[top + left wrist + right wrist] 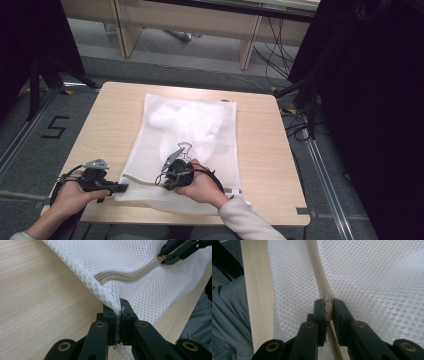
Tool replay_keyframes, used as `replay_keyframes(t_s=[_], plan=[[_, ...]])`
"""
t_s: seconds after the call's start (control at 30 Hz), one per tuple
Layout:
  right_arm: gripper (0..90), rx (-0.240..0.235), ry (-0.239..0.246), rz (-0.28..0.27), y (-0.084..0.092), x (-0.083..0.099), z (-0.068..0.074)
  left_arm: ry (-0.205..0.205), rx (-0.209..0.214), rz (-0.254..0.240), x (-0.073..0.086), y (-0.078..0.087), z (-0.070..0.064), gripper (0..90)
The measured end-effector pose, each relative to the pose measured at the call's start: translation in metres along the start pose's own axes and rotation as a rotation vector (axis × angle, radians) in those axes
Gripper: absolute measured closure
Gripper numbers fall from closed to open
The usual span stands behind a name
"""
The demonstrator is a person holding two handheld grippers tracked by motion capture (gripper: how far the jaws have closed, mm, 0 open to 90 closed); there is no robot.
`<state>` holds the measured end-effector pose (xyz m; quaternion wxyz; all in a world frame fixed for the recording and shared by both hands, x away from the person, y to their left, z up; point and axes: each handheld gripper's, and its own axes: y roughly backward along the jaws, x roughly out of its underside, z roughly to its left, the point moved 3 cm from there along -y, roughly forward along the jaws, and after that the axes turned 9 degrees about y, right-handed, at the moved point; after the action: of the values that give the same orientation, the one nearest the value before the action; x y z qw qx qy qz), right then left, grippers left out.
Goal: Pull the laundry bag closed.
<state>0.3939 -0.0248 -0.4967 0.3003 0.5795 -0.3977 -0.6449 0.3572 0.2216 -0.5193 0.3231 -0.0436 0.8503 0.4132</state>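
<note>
Two grippers pinch a white mesh laundry bag point(185, 145) at its zipper end, near the table's front edge.

The bag lies flat across the middle of the wooden table point(260, 150), with white fabric showing through the mesh toward the far edge. The left gripper view shows what the high view cannot: the left gripper point(117, 315) has its jaws clamped together on the bag's corner, just beside the end of the beige zipper point(130, 275). The right gripper view shows the right gripper point(327, 308) with jaws closed on the metal zipper pull point(327, 301). On the floor left of the table, a black "5" point(54, 127) is marked.
</note>
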Motion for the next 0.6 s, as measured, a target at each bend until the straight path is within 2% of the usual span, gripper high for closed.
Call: replay_keyframes(t_s=[0.13,0.2,0.23,0.27,0.33,0.43,0.47,0.53,0.6], plan=[[82.3,0.002,0.016,0.001,0.0008,0.0012,-0.0016,-0.010,-0.004,0.008,0.0000,0.0007,0.0009,85.1],[82.3,0.000,-0.003,0.004,0.0018,0.0018,-0.0008,-0.004,-0.001,0.003,0.0000,0.0003,0.0004,85.1],[82.3,-0.004,0.011,-0.001,0.0015,0.0017,-0.0015,-0.006,-0.004,0.005,0.0000,0.0005,0.0003,85.1],[82.3,-0.003,0.013,-0.003,0.0014,0.0016,-0.0013,-0.003,-0.011,-0.015,0.0003,-0.0006,0.0000,85.1],[82.3,0.002,0.015,-0.003,0.0019,0.0020,-0.0018,-0.010,-0.004,0.009,0.0000,0.0009,0.0010,85.1],[82.3,0.003,0.002,0.004,0.0033,0.0033,-0.0016,-0.005,-0.005,0.004,0.0000,0.0005,0.0003,85.1],[82.3,0.001,0.012,0.003,0.0031,0.0034,-0.0019,-0.005,-0.012,-0.009,0.0002,-0.0001,0.0003,85.1],[82.3,0.001,0.010,0.000,0.0033,0.0039,-0.0022,-0.008,-0.002,0.008,0.0000,0.0008,0.0009,85.1],[82.2,0.004,0.010,-0.003,0.0033,0.0039,-0.0022,-0.007,-0.013,-0.001,0.0000,0.0004,0.0004,85.1]])
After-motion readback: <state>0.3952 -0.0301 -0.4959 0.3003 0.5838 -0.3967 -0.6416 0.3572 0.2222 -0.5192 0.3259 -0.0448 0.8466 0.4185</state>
